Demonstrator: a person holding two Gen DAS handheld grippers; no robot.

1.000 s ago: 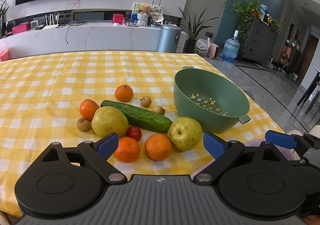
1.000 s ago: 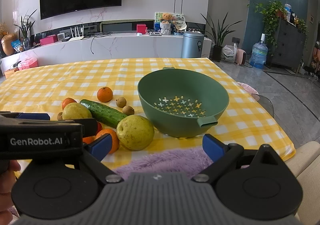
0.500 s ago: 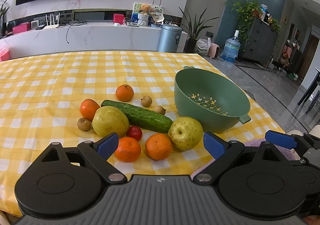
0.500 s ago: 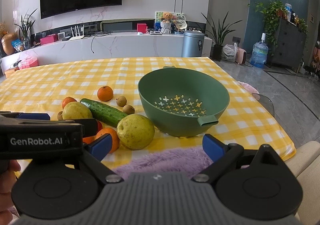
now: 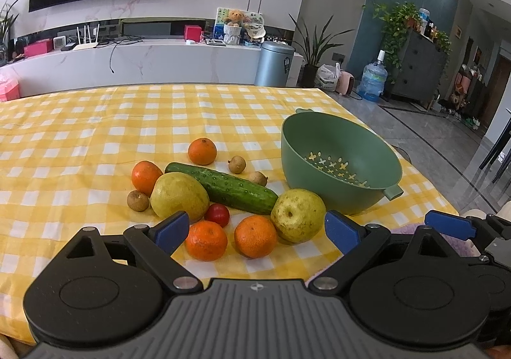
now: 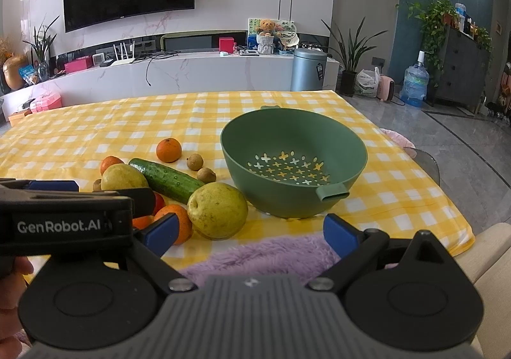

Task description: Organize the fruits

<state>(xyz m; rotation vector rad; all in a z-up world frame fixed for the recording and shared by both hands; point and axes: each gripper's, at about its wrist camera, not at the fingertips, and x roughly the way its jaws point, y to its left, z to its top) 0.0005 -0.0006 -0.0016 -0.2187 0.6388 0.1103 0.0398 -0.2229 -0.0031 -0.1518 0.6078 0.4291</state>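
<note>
A green colander bowl (image 5: 338,148) (image 6: 292,141) stands empty on the yellow checked table. Left of it lie two pears (image 5: 298,215) (image 5: 179,196), a cucumber (image 5: 223,188), several oranges (image 5: 255,236), a small red fruit (image 5: 217,214) and small brown fruits (image 5: 237,164). My left gripper (image 5: 255,229) is open and empty, just short of the two nearest oranges. My right gripper (image 6: 250,232) is open and empty near the table's front edge, in front of the near pear (image 6: 217,210) and the bowl.
The checked tablecloth (image 5: 95,135) covers the table. A purple fluffy cloth (image 6: 255,258) lies at the near edge. The left gripper's body (image 6: 64,224) crosses the left of the right wrist view. A chair (image 6: 491,247) stands at the right.
Both views have shifted only slightly. The fruits and bowl lie as before and both grippers stay open.
</note>
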